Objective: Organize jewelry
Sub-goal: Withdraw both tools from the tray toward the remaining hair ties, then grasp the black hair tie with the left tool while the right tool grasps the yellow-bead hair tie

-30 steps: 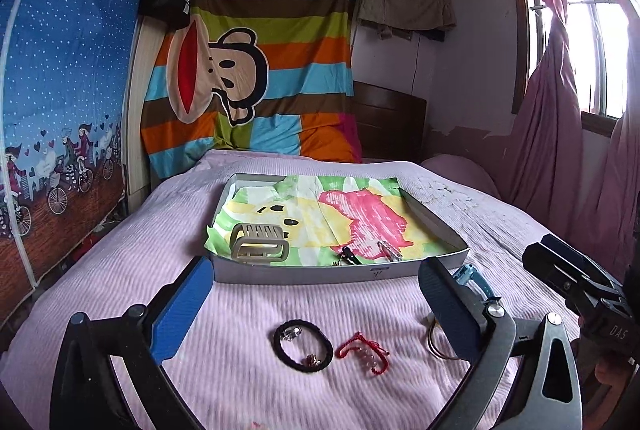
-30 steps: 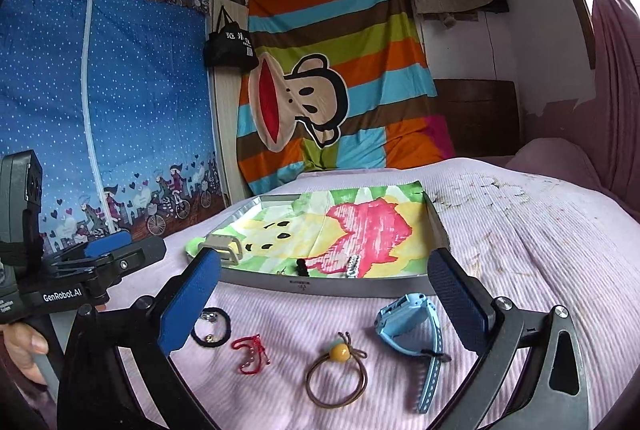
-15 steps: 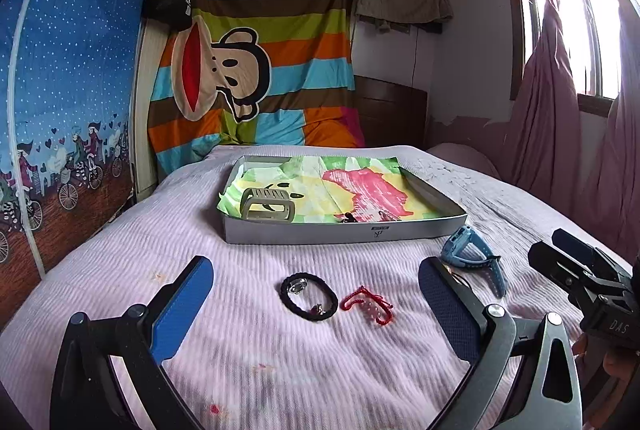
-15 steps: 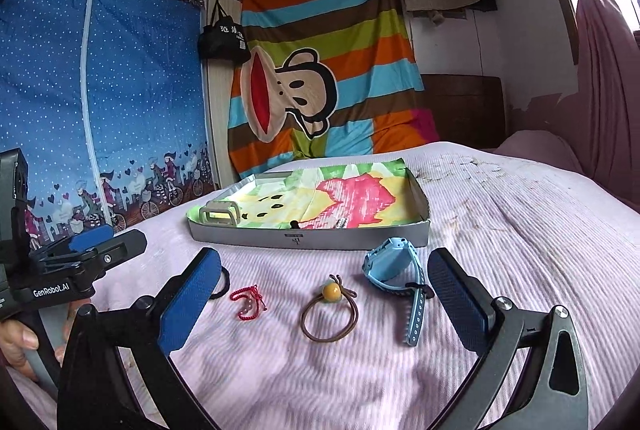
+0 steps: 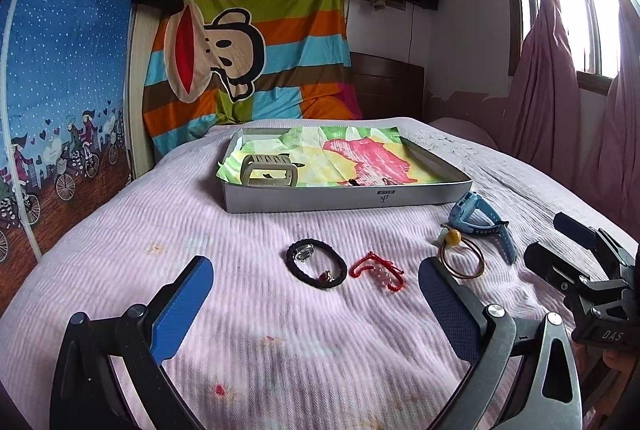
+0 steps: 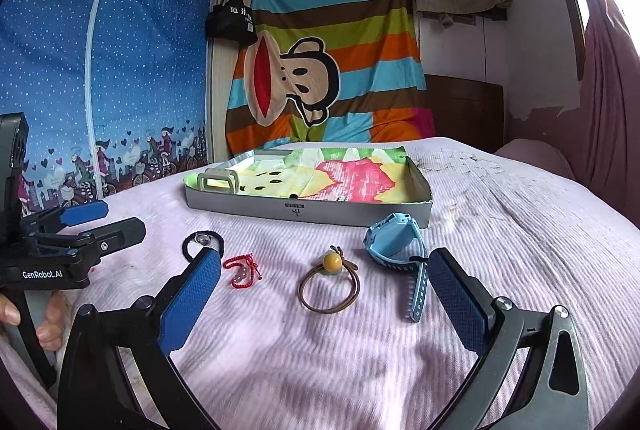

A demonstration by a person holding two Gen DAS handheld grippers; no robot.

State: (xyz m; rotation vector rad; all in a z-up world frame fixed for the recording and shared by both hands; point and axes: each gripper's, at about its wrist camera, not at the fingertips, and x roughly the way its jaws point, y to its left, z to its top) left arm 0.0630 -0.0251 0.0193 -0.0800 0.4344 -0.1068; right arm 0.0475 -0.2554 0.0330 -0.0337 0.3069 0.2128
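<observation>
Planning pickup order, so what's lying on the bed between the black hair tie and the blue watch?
The red string bracelet, then the brown hair tie with a yellow bead, clearest in the left wrist view.

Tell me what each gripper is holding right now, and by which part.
Nothing. The left gripper and right gripper both have jaws open and empty above the bedspread.

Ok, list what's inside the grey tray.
In the tray: a colourful cartoon cloth liner, a beige claw hair clip, and small dark items near the front wall, partly hidden by it.
</observation>
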